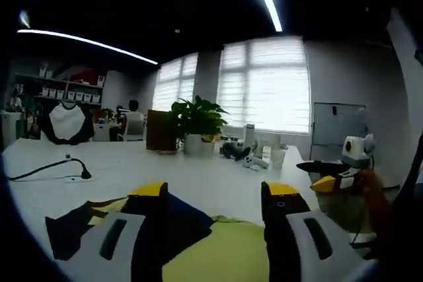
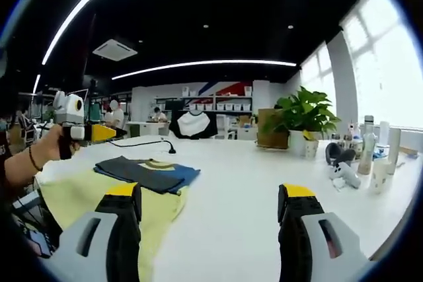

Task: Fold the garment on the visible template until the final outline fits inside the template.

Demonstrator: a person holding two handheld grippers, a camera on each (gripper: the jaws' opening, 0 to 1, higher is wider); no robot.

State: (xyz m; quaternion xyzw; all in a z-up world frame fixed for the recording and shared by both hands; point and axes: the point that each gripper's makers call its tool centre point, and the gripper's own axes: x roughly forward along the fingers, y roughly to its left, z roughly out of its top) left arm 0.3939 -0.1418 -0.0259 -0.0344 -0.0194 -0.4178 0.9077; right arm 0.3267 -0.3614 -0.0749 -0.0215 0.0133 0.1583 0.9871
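So both grippers are hovering above the white table (image 2: 264,183), holding nothing. Going left to right in the right gripper view: the left gripper (image 2: 109,134) is poking in at far left in a hand (image 2: 49,146), jaws looking closed though I can't tell for sure. Just right of it the dark folded garment (image 2: 145,171) is sitting on the yellow template (image 2: 86,199), looking inside its edges. The right gripper (image 2: 211,203) is hanging jaws wide. Risks: grabbing again is likely dragging the fold out past the template, or sliding the template itself. Far right, bottles (image 2: 367,143) are standing, well apart.
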